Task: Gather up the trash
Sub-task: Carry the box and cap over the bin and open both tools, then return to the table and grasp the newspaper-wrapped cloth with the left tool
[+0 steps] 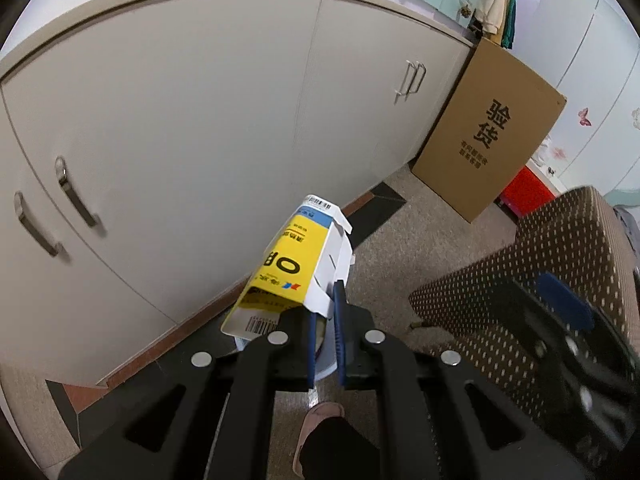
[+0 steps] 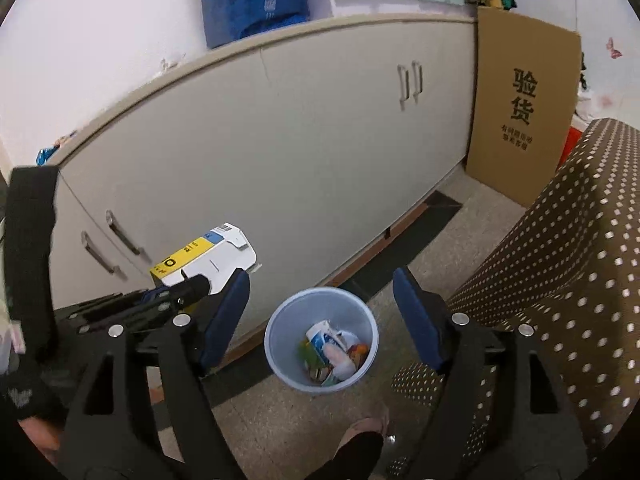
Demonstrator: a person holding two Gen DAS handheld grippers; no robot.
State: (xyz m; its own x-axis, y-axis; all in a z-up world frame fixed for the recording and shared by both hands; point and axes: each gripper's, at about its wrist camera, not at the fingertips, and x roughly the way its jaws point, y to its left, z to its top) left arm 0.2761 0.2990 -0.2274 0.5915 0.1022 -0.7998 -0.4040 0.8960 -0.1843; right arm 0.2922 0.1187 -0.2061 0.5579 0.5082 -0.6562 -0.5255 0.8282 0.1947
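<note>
My left gripper (image 1: 323, 316) is shut on a yellow, white and blue cardboard box (image 1: 298, 264), held tilted in the air in front of the cabinet. The box also shows in the right wrist view (image 2: 208, 258), left of and above a pale blue trash bin (image 2: 280, 340) that stands on the floor with several pieces of trash inside. In the left wrist view only a sliver of the bin (image 1: 326, 364) shows under the fingers. My right gripper (image 2: 320, 312) is open and empty, above the bin; it shows blurred at the right of the left wrist view (image 1: 560, 312).
A long beige cabinet (image 2: 300, 152) with metal handles runs along the wall. A flat cardboard carton (image 2: 520, 112) leans at its right end. A brown dotted seat (image 2: 560, 260) is at the right. A slippered foot (image 2: 368, 428) stands near the bin.
</note>
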